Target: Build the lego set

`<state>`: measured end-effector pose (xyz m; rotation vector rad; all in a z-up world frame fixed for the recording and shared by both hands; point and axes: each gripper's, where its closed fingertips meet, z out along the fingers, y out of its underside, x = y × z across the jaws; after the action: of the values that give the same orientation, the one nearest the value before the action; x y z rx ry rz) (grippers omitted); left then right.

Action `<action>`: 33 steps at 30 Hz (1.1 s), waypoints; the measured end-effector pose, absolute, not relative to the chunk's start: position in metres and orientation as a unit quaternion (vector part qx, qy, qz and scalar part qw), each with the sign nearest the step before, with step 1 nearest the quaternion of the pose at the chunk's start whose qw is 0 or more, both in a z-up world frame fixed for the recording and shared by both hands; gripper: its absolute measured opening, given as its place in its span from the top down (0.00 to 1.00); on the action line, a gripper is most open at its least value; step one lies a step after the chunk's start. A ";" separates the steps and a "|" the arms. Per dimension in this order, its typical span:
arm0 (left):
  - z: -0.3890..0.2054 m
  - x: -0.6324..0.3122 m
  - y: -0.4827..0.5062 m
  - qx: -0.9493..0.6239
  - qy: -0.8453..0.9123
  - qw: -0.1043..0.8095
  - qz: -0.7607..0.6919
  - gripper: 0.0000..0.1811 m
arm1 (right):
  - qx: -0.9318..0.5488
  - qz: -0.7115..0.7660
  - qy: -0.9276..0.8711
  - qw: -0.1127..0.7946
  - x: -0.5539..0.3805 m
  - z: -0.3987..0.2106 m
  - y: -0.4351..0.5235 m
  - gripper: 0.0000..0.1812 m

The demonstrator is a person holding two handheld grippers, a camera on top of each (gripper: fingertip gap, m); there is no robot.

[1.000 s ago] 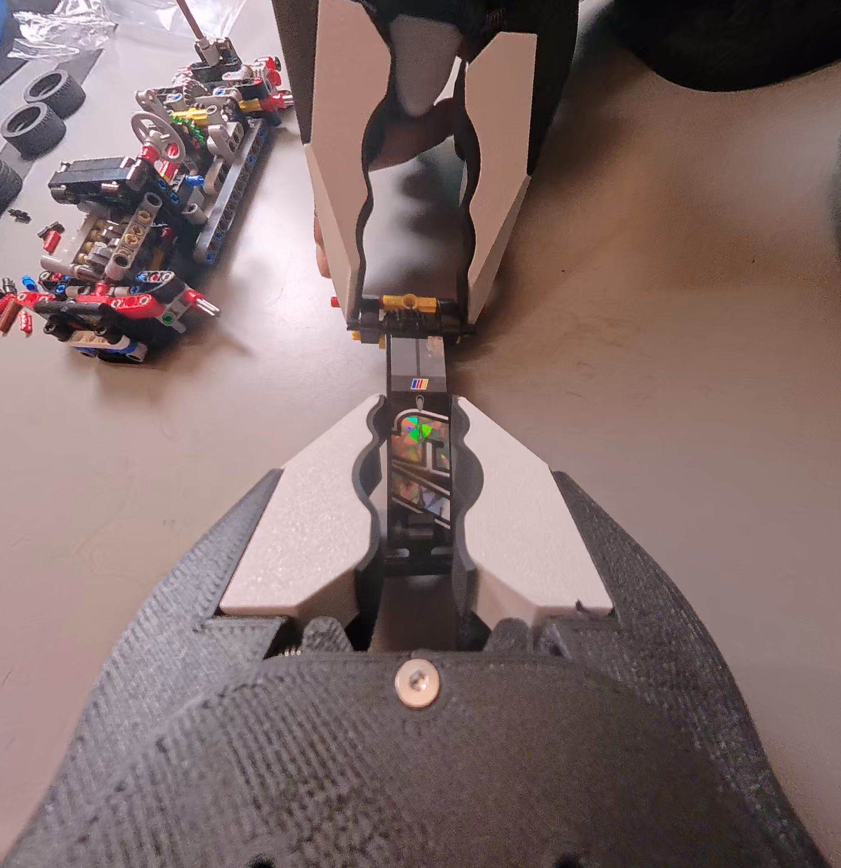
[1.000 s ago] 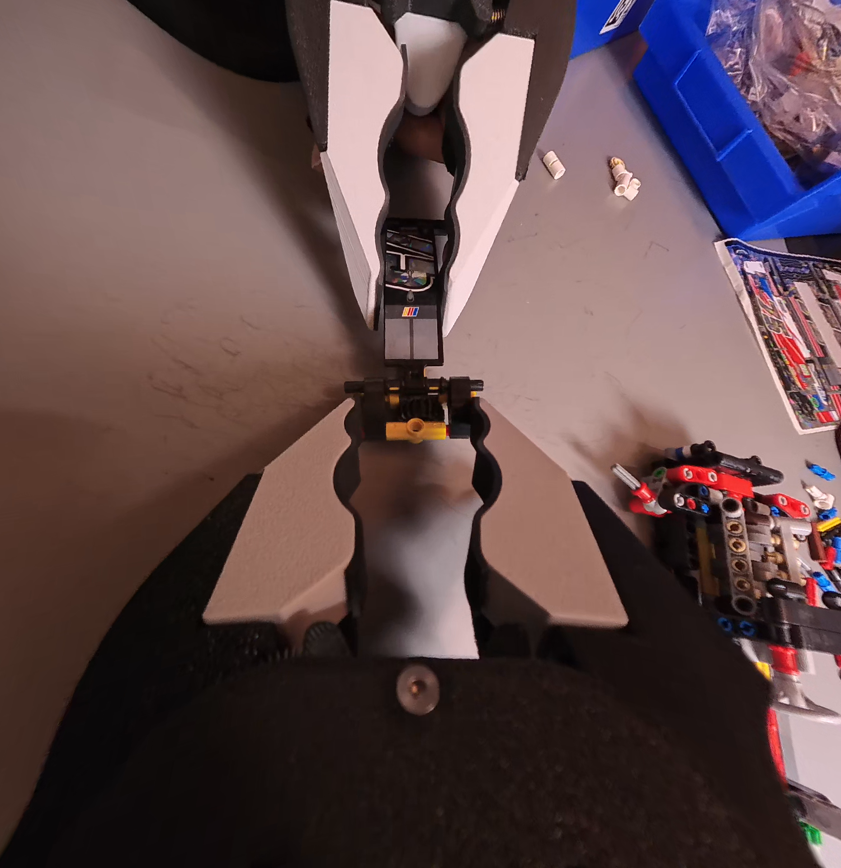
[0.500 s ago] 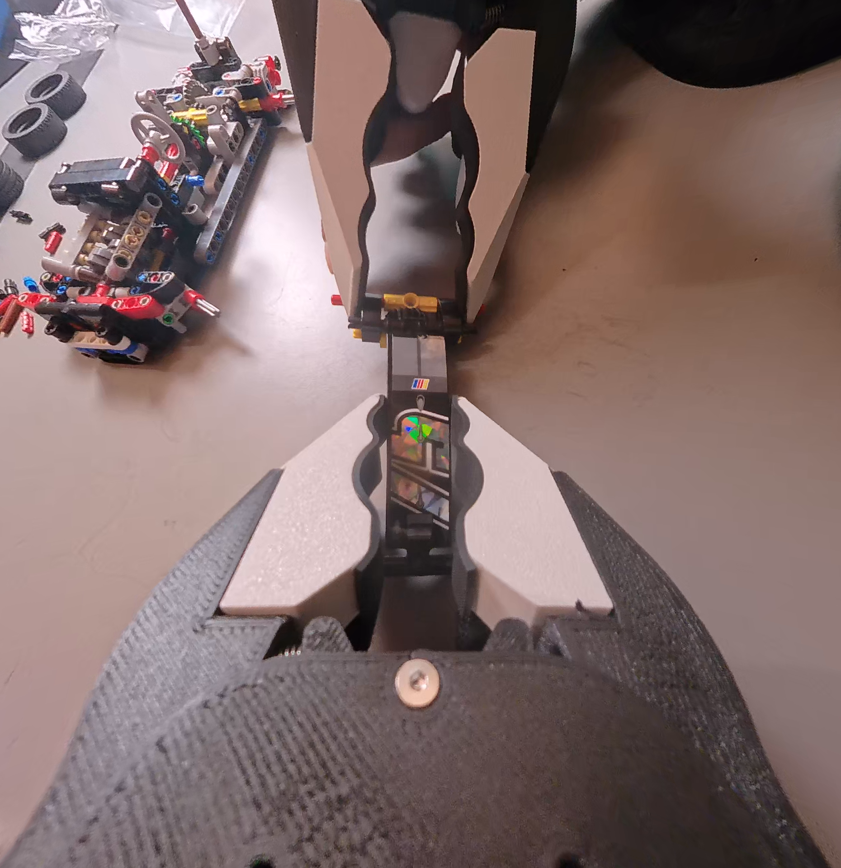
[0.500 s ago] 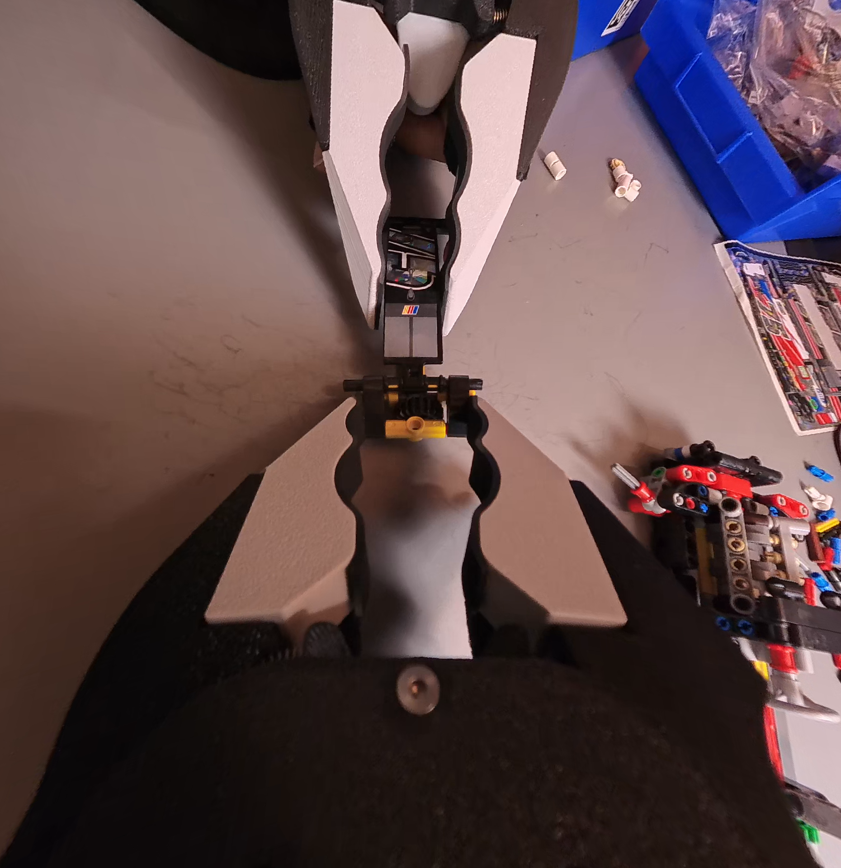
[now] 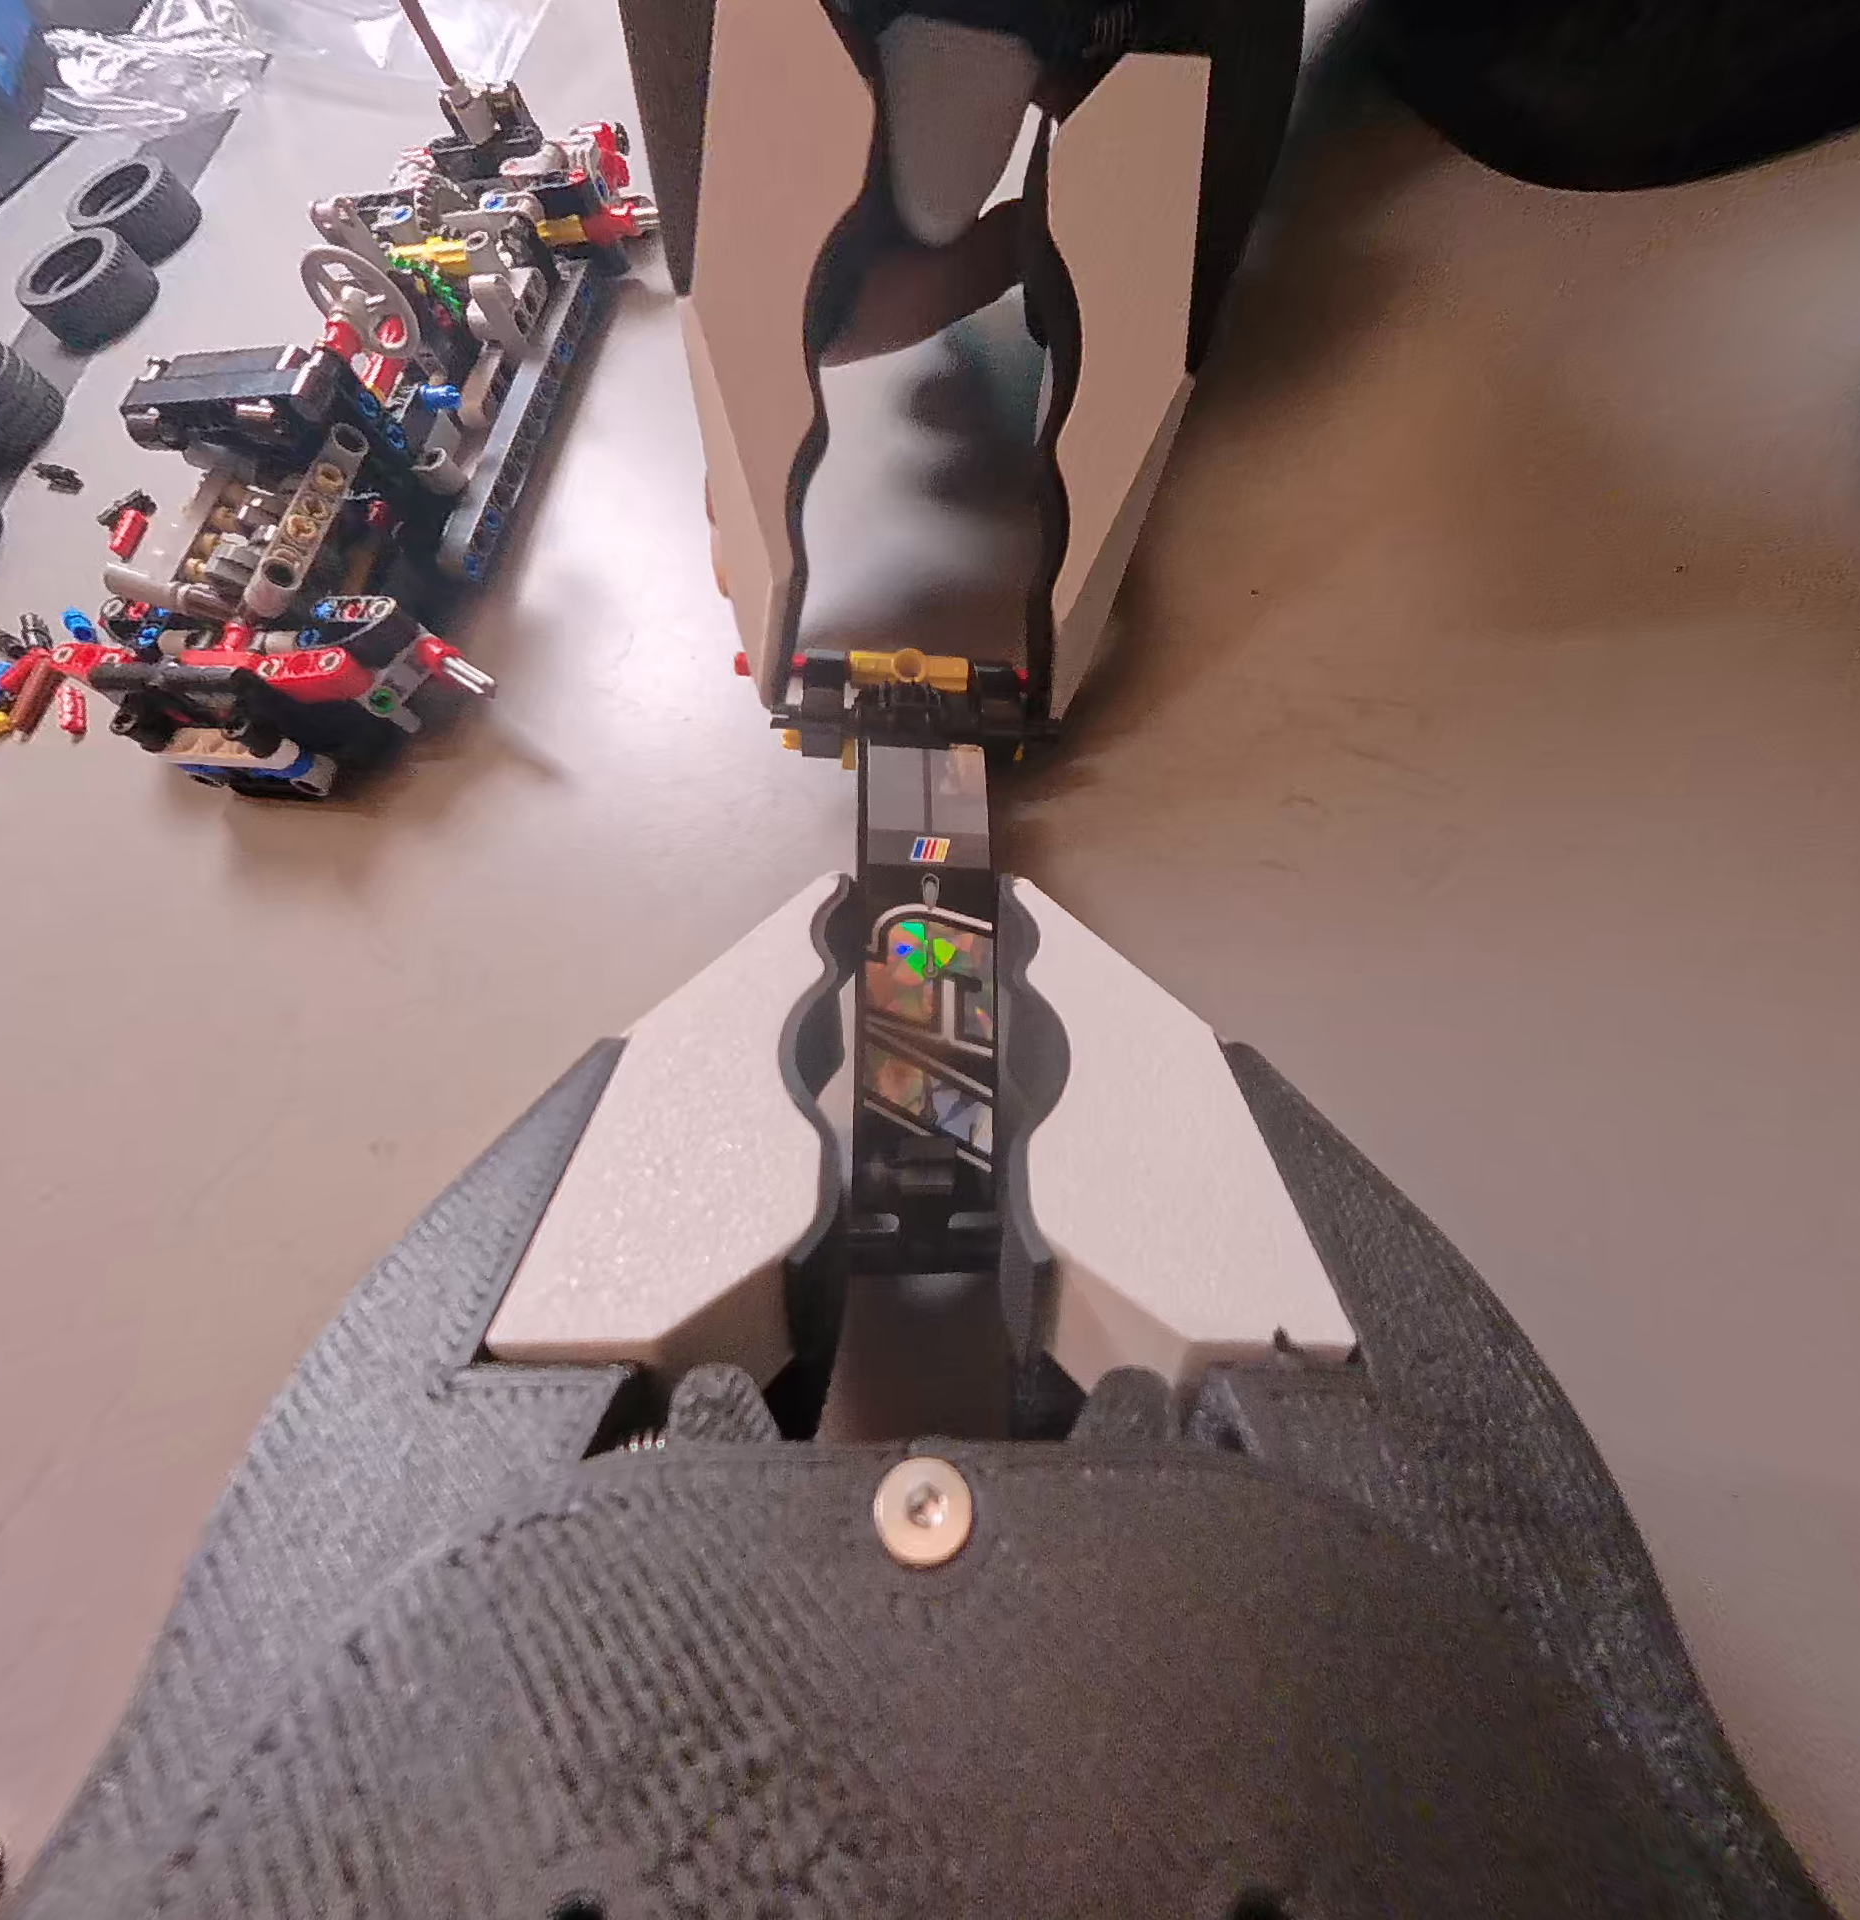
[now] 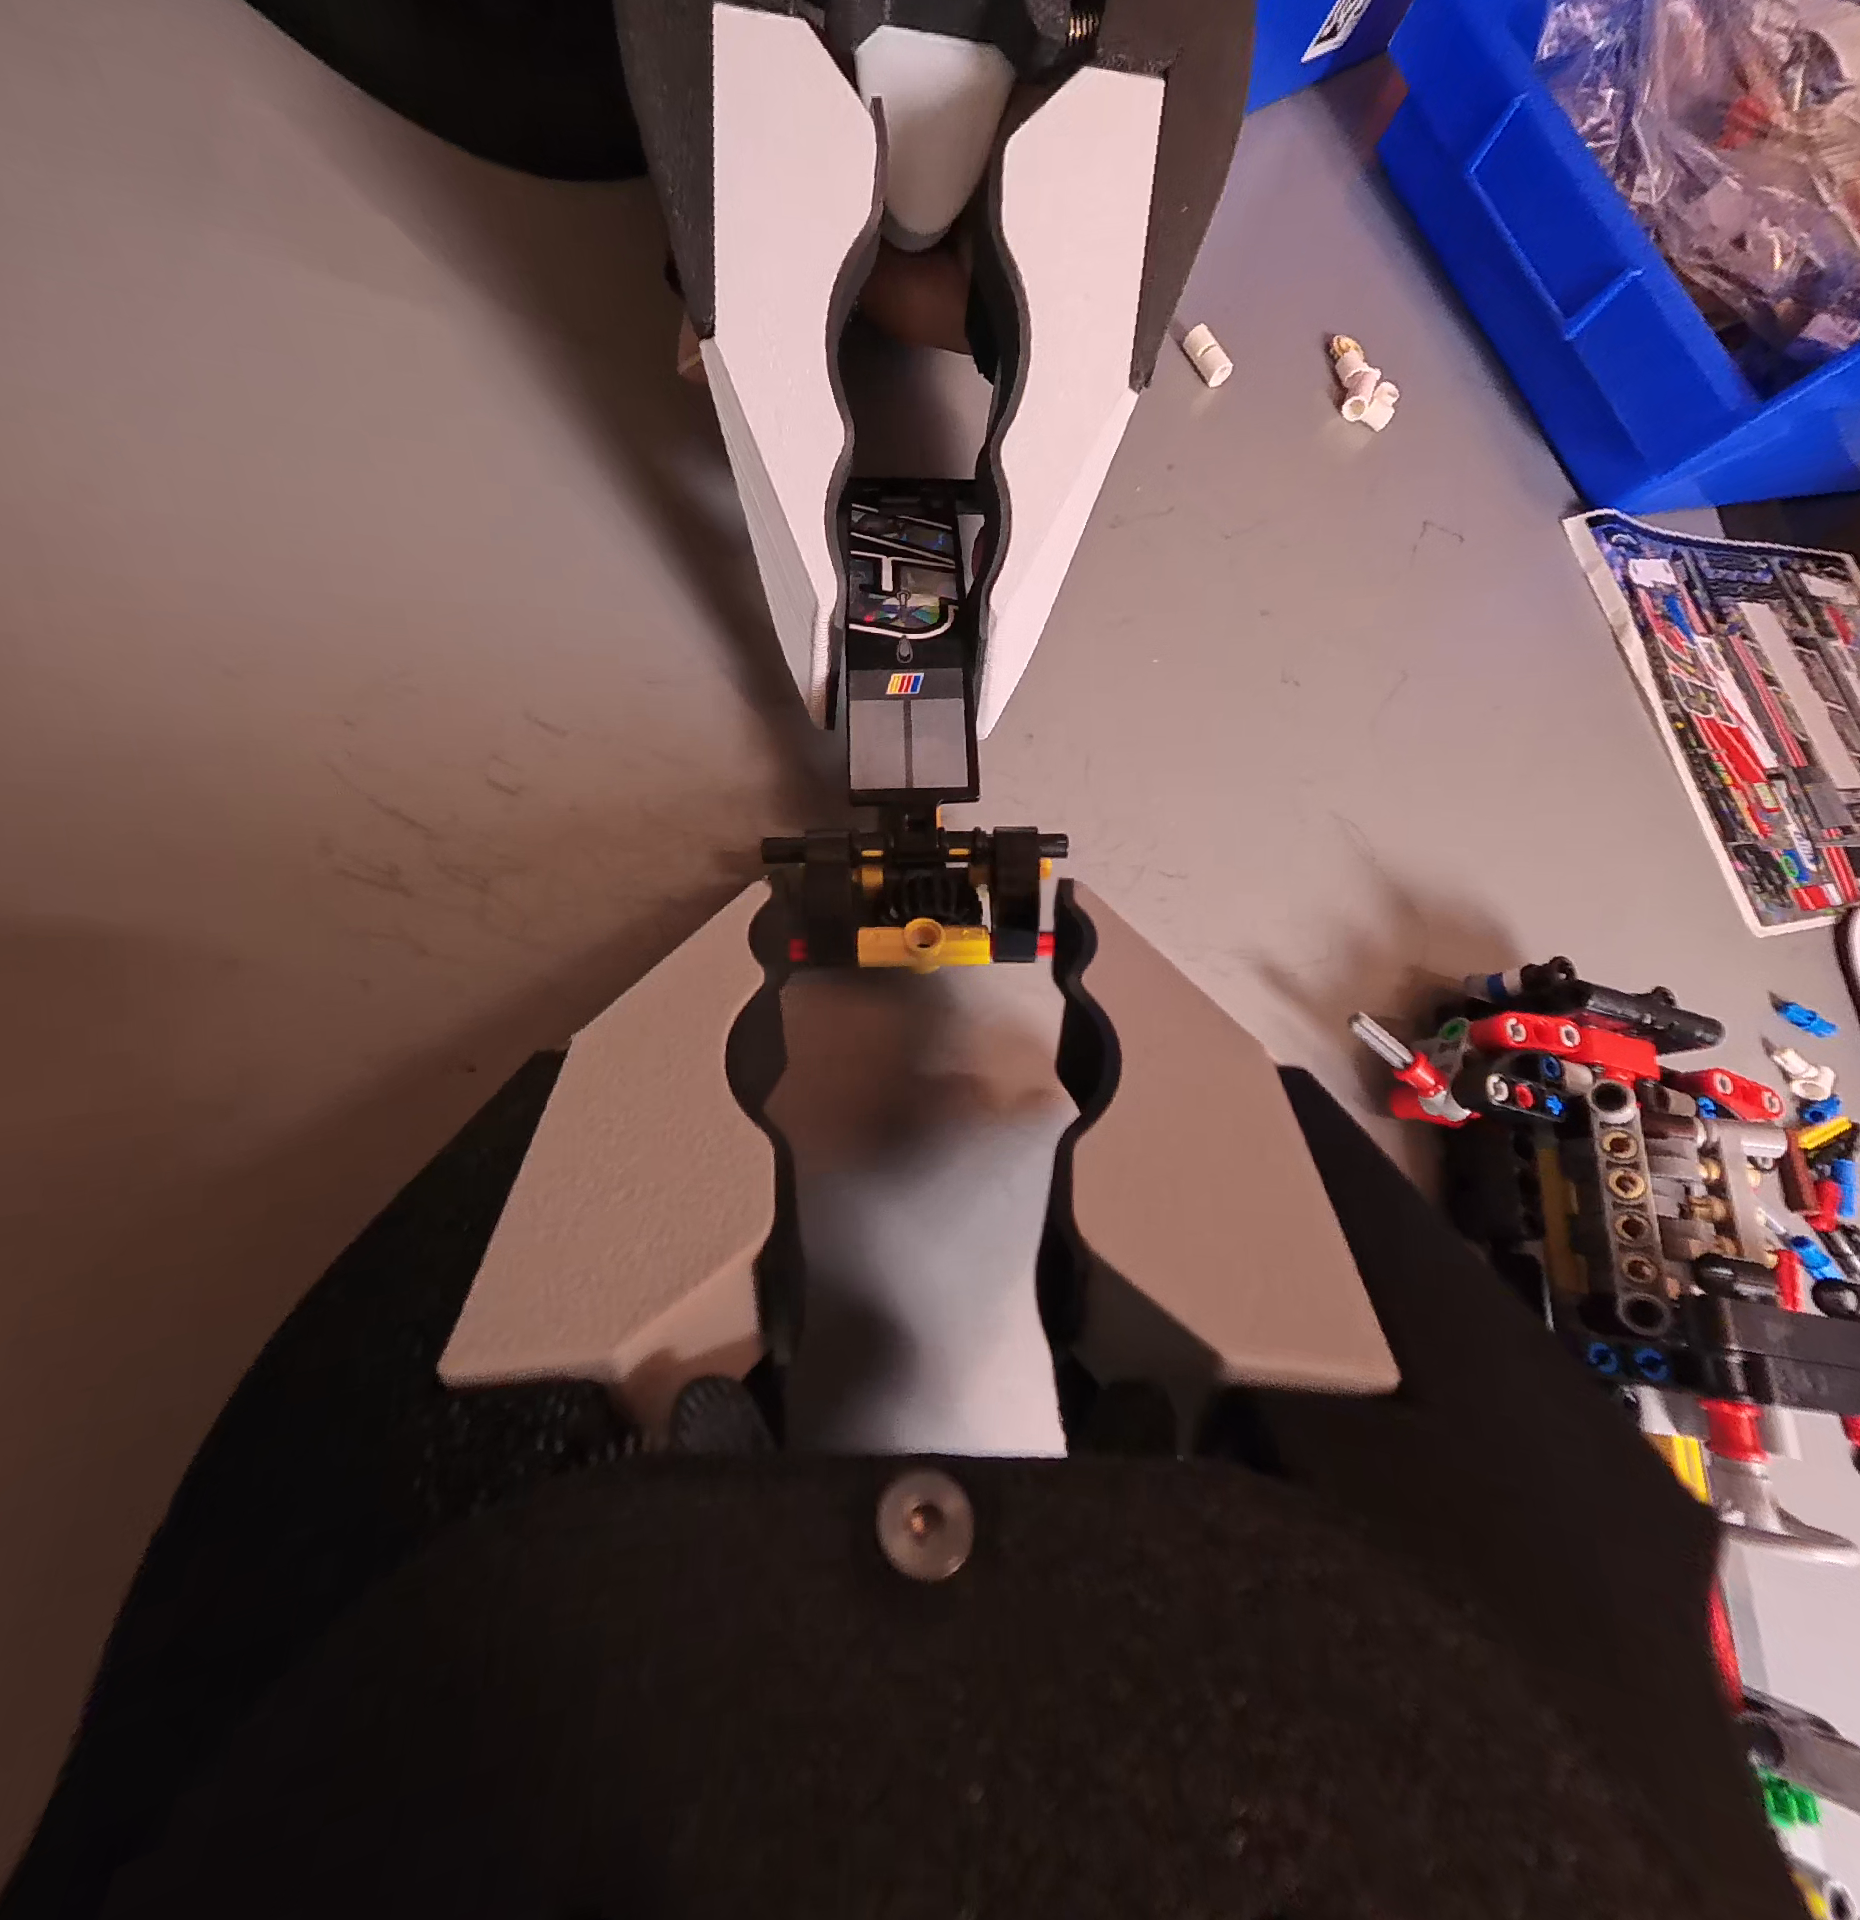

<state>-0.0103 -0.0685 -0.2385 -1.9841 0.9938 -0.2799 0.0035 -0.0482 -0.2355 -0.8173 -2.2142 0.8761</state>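
My left gripper (image 5: pixel 924 904) is shut on a long black panel (image 5: pixel 926 1039) with a shiny holographic sticker. My right gripper (image 6: pixel 915 920) is shut on a small black and yellow axle assembly (image 6: pixel 910 909) with red pin ends. The two grippers face each other tip to tip, just above the grey table. The panel's far end (image 6: pixel 910 743) meets the middle of the assembly (image 5: pixel 910 691). The left gripper (image 6: pixel 910 717) shows at the top of the right wrist view, and the right gripper (image 5: pixel 910 675) at the top of the left wrist view.
The part-built car chassis (image 5: pixel 313 499) lies left of the left gripper and also shows in the right wrist view (image 6: pixel 1632 1195), with loose pins around it. Black tyres (image 5: pixel 105 239) lie beyond it. A blue bin (image 6: pixel 1632 260), a printed sheet (image 6: pixel 1757 707) and small white pieces (image 6: pixel 1362 384) lie to the right. The tips of both grippers are at nearly the same place.
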 end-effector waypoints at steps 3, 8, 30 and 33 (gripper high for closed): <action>-0.238 -0.012 -0.068 -0.796 0.402 0.439 -0.109 0.87 | -0.317 0.336 -0.833 0.303 0.006 -0.232 -0.048 0.71; -0.240 -0.017 -0.068 -0.800 0.402 0.435 -0.099 0.84 | -0.339 0.338 -0.824 0.304 0.009 -0.223 -0.042 0.69; -0.241 -0.053 -0.056 -0.815 0.374 0.441 -0.022 0.83 | -0.442 0.343 -0.788 0.258 0.006 -0.232 -0.048 0.73; -0.241 -0.062 -0.050 -0.821 0.358 0.444 0.005 0.83 | -0.451 0.325 -0.787 0.268 0.014 -0.233 -0.048 0.74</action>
<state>-0.0618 -0.0498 -0.2411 -2.0358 0.8870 0.0135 0.0136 -0.0479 -0.2333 -1.2176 -2.1230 0.8774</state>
